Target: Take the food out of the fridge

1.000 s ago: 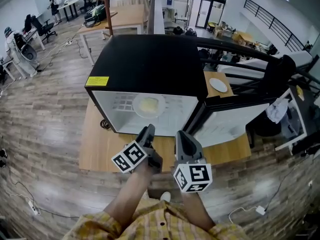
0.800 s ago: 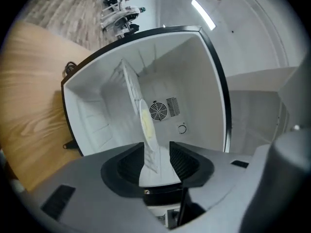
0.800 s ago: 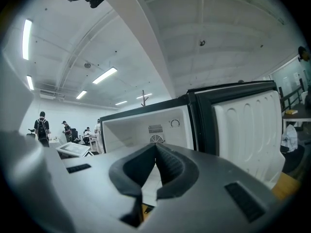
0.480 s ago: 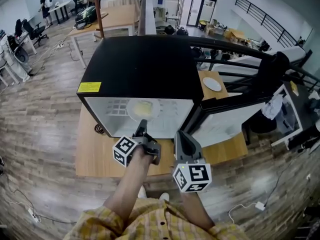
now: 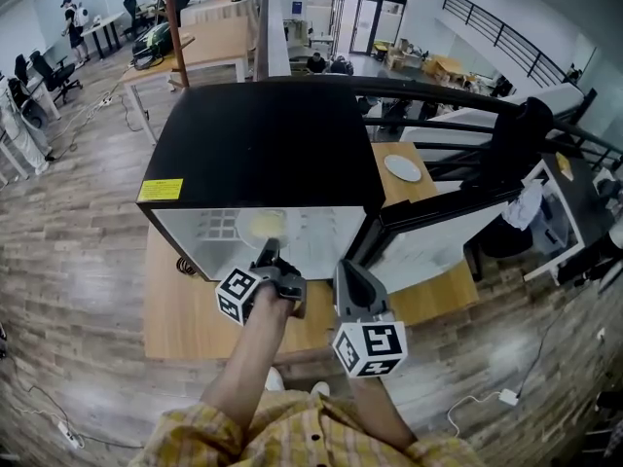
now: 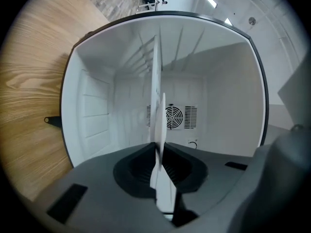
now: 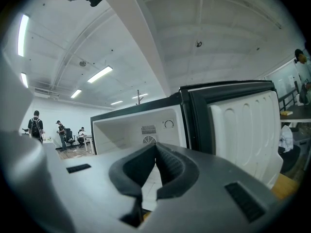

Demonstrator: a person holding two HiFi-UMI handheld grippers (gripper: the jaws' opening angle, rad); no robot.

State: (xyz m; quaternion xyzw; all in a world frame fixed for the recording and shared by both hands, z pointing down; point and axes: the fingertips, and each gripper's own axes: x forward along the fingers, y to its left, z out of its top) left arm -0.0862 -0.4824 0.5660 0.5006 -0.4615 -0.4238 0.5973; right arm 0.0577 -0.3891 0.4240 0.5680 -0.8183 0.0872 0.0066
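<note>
A small black fridge (image 5: 263, 144) stands on a wooden table, its door (image 5: 438, 232) swung open to the right. Inside lies a white plate (image 5: 261, 225) with pale food on it. My left gripper (image 5: 269, 249) reaches into the opening. In the left gripper view the plate (image 6: 158, 106) shows edge-on and runs between the jaws of the left gripper (image 6: 158, 147), which have just been closing and now pinch its rim. My right gripper (image 5: 348, 270) hangs in front of the fridge, beside the door. In its own view the right gripper (image 7: 155, 145) is shut and holds nothing.
The wooden table (image 5: 185, 309) sticks out in front of the fridge and to its left. A second white plate (image 5: 401, 167) lies on a table behind the door. A black frame and a white cloth (image 5: 526, 207) are at the right. The fridge's back wall has a fan grille (image 6: 173, 116).
My left gripper has gone forward and down to the fridge opening and rolled, and its jaws have closed on the plate's rim. The right gripper has barely shifted.
</note>
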